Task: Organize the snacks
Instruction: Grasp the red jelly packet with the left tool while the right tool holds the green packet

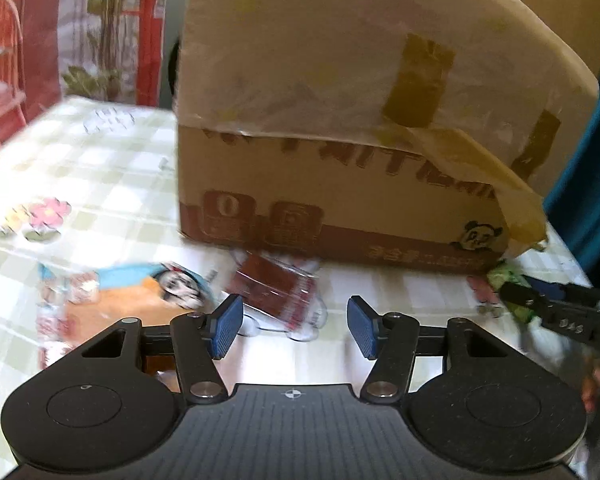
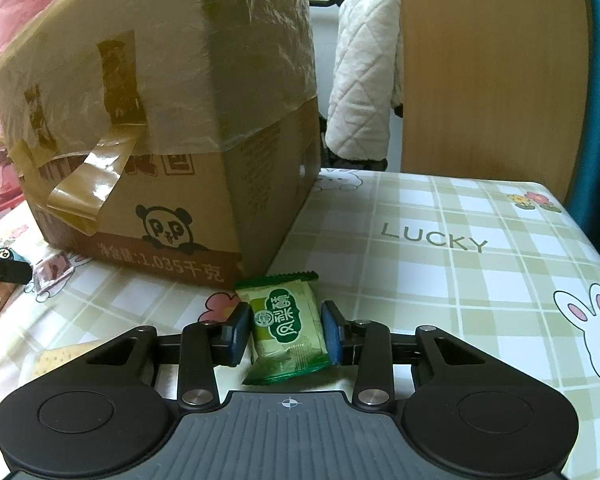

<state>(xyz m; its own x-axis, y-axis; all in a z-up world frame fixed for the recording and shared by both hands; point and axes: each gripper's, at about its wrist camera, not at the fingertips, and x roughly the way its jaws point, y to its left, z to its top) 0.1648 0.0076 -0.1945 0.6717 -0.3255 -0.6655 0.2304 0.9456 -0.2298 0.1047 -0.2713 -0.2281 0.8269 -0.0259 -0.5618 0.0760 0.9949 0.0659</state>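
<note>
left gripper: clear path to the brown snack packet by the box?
Probably yes. The left gripper is open, and the brown packet lies on the tablecloth just ahead of its fingertips with nothing between. The cardboard box sits right behind it.

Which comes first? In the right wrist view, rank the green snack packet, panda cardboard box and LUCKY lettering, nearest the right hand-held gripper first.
1. Green foil snack packet, between the right hand-held gripper fingers.
2. Brown panda-printed cardboard box, ahead-left.
3. Grey LUCKY lettering on the checked tablecloth, ahead-right.
</note>
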